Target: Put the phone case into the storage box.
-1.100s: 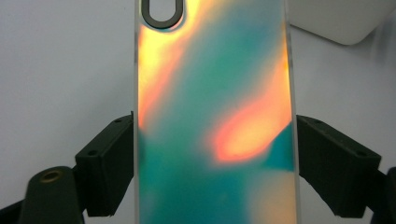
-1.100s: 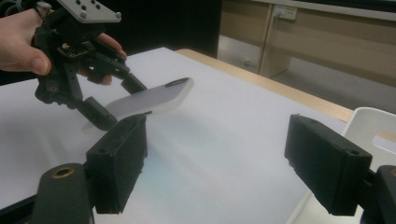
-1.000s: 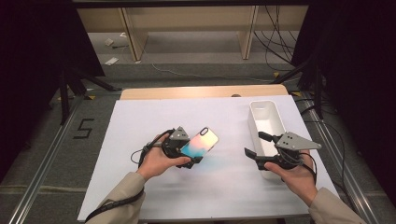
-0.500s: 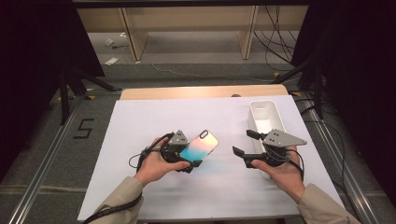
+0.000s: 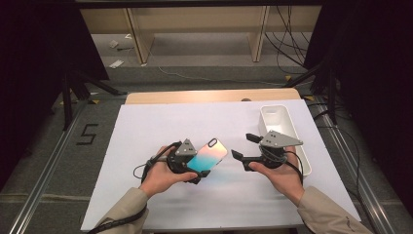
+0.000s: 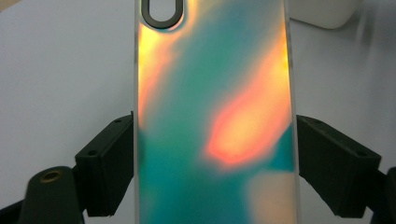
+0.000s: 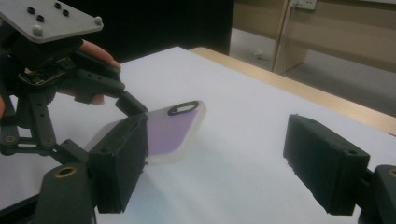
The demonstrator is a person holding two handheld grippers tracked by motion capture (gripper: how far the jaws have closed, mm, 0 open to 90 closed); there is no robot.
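Observation:
An iridescent phone case, teal and orange with an oval camera hole, hangs just above the white table. My left gripper is shut on its near end. In the left gripper view the case stands upright between the two black jaws, which press on its long sides. My right gripper is open, a short way right of the case, jaws pointing towards it. In the right gripper view the case looks purple and lies beyond the left jaw, held by the other gripper. Nothing sits between the right jaws.
A white oblong tray stands at the table's right side, behind the right hand. White sheet covers the table, with a wooden edge at the back. Cables trail from both grippers.
My right gripper has moved left, away from the tray and towards the case, staying open. The left gripper has kept the case almost still.

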